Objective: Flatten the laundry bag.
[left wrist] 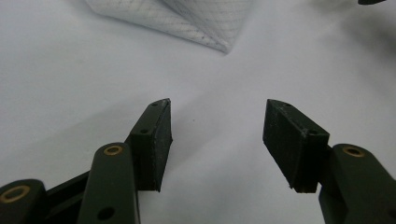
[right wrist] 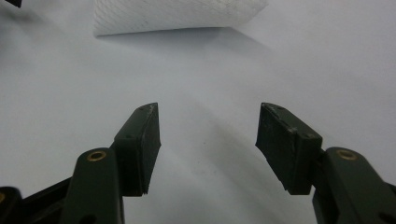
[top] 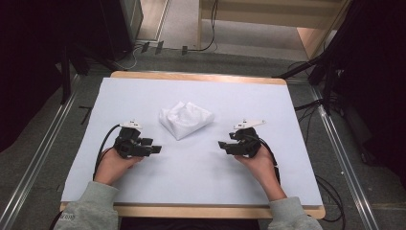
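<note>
Midway across the white-covered desk (top: 86,158), a crumpled white cloth (top: 186,119) lies between and slightly beyond two hand-held grippers, touching neither. Both the left gripper (top: 155,150) and the right gripper (top: 223,145) rest low over the desk with jaws spread wide and nothing between them. Each gripper view shows the cloth (left wrist: 187,18) (right wrist: 177,16) ahead of the jaws, near but apart.

crumpled white cloth (top: 186,119): white, fine grey grid weave seen in both gripper views | flat table cover sheet (top: 201,177): pale bluish white, plain | wooden table edge (top: 191,76): light tan | left black two-jaw gripper (top: 154,150): black, brass-coloured rivets | right black two-jaw gripper (top: 222,144): black, brass-coloured rivets | sleeves: light grey
</note>
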A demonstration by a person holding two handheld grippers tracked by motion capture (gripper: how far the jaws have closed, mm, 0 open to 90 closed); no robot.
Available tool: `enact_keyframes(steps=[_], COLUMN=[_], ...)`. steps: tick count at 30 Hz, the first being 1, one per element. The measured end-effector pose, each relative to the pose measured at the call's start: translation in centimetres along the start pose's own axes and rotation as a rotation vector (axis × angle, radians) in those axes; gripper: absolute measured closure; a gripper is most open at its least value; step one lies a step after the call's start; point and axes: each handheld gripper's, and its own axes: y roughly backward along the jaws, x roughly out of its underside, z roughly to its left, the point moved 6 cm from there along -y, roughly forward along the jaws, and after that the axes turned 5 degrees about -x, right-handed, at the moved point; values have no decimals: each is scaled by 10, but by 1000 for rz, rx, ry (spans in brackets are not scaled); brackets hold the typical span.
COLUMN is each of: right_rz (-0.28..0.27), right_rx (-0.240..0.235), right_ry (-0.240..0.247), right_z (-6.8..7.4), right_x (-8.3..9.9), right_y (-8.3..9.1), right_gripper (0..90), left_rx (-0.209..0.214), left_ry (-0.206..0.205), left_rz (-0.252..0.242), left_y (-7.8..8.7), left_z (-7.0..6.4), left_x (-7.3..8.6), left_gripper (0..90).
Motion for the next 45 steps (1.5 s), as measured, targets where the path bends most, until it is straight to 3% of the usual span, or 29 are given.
enact_keyframes(steps=[4, 7, 15, 26, 45], right_rz=[2, -1, -2, 3, -10], right_rx=[-8, -10, -32, -30, -39], right_ry=[-4, -11, -29, -38, -46], right_z=[0, 0, -1, -1, 4], right_x=[0, 1, 1, 2, -2], right_y=[0, 0, 0, 2, 5], right_gripper=[410, 410, 432, 451, 508], left_rx=[2, 17, 36, 34, 42], left_ry=[13, -8, -8, -29, -16], left_rz=[20, 19, 27, 37, 28], left_y=[-1, -1, -2, -3, 1], left_z=[1, 0, -2, -3, -2], left_x=[1, 0, -1, -2, -3], left_gripper=[427, 428, 396, 406, 413])
